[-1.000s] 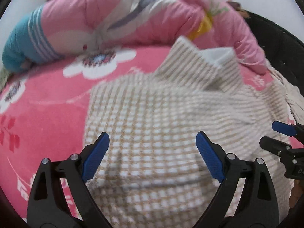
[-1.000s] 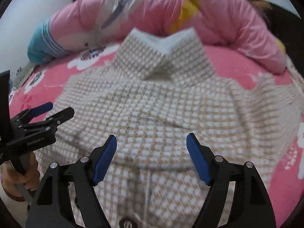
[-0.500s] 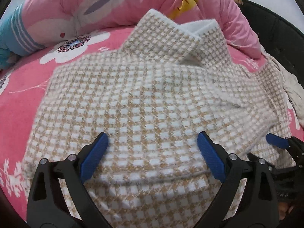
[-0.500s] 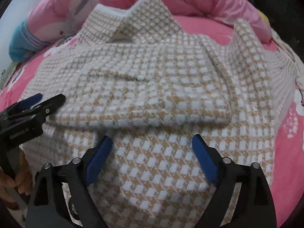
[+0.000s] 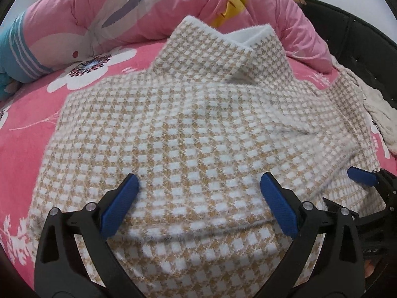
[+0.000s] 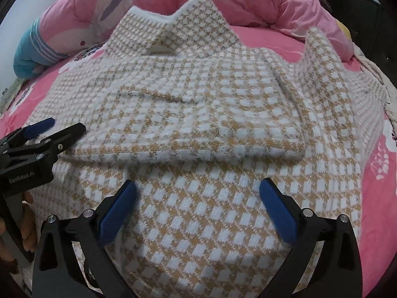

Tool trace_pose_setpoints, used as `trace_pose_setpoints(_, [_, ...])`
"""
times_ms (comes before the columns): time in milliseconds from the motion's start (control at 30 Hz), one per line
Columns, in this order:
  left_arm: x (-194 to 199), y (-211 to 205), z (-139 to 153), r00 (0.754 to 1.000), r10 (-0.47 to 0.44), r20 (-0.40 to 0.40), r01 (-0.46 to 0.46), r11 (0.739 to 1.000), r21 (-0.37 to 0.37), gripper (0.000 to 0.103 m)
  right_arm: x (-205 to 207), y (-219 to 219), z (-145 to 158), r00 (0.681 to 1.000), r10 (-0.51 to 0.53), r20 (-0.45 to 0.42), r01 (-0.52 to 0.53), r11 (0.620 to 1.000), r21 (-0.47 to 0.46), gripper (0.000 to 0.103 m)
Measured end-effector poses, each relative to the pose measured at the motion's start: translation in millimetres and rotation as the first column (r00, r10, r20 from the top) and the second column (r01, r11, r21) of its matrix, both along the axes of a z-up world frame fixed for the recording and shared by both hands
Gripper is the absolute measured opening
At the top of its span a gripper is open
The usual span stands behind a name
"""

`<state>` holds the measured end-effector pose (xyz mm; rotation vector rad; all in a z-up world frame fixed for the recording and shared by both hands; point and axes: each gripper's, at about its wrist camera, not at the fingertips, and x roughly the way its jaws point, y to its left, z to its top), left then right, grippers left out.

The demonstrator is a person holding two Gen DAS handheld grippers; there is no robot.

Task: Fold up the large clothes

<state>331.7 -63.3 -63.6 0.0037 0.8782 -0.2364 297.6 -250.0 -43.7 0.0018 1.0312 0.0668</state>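
Around the work, from the left: one rolled pink quilt along the far edge of the pink floral sheet, then one checked sweater, partly folded, spread across the sheet. Both tongs gape above it, left gripper and right gripper, grasping nothing.

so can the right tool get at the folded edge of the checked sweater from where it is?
Probably yes. The right tool is open over the checked sweater, and the folded edge lies just ahead with nothing between. The left tool sits at that edge's far left end, out of the path.
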Motion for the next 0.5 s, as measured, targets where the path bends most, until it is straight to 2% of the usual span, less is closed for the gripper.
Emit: trace_pose_setpoints(500, [-0.3, 1.4, 4.0, 1.000, -0.006, -0.009, 0.006, 1.000, 0.000, 0.095, -5.8, -2.9, -0.9, 1.000, -0.007, 0.013, 0.007, 1.000, 0.016, 0.097])
